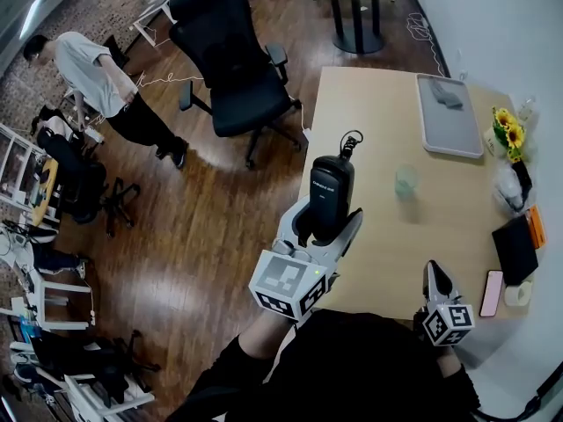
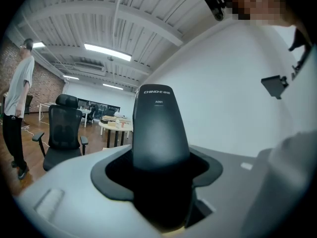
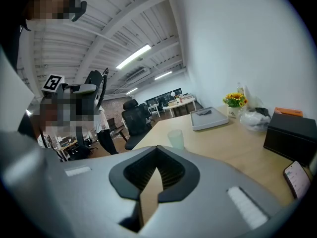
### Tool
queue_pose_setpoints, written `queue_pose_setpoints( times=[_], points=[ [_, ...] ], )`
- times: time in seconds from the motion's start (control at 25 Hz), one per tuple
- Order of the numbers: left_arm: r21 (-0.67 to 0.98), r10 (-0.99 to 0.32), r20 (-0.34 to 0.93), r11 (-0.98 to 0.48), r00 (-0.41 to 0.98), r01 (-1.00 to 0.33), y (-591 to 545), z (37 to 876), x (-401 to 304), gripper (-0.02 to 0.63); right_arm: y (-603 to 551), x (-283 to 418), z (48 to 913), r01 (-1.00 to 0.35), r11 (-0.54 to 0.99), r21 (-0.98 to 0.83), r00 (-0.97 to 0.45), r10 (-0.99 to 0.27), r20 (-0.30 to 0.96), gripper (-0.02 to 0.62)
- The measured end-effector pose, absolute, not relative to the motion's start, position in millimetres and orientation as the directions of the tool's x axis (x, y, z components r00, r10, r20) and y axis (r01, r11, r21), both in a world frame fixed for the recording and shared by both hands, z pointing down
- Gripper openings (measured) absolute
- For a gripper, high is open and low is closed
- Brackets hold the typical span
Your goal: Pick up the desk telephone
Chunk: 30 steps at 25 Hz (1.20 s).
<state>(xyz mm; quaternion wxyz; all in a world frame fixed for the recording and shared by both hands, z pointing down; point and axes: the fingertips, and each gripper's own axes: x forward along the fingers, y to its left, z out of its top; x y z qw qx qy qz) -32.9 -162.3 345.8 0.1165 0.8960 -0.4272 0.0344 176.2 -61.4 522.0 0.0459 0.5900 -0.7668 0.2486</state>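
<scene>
Your left tongs (image 1: 327, 229) are clamped around a black handset (image 1: 332, 190). They hold it upright over the near left edge of the tabletop (image 1: 369, 121), with its cord curling off the top. Your right tongs (image 1: 435, 275) are pressed together on nothing, low at your right. A cup (image 1: 406, 181) stands mid-tabletop.

Open office, swivel chair (image 1: 230, 60), wooden desk (image 1: 378, 112), strip lights (image 2: 107, 52)

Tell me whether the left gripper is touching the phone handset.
Touching. The left gripper view shows the handset standing between the jaws of the left gripper, with both jaws pressed against its sides.
</scene>
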Motion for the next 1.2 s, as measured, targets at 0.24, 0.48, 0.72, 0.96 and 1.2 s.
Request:
queue_pose_setpoints(
  times=[0.24, 0.48, 0.72, 0.96, 1.2],
  points=[
    [0.211, -0.757, 0.164, -0.599, 0.632, -0.773, -167, 350, -32, 0.273, -66, 179, 525, -0.926, 0.183, -0.33, -0.303, -0.881, 0.363, 0.0],
    [0.191, -0.762, 0.17, -0.596, 0.624, -0.78, -167, 352, -32, 0.273, -68, 175, 526, -0.924, 0.197, -0.328, -0.316, -0.876, 0.365, 0.0],
    [0.181, -0.78, 0.176, -0.574, 0.601, -0.799, -169, 351, -42, 0.273, -73, 168, 525, -0.92, 0.215, -0.326, -0.333, -0.869, 0.365, 0.0],
    [0.177, -0.794, 0.193, -0.55, 0.576, -0.816, -170, 355, -51, 0.273, -74, 162, 525, -0.917, 0.237, -0.32, -0.35, -0.864, 0.363, 0.0],
    [0.175, -0.796, 0.2, -0.545, 0.571, -0.82, -170, 357, -56, 0.273, -75, 158, 523, -0.918, 0.244, -0.313, -0.353, -0.861, 0.366, 0.0]
  ],
)
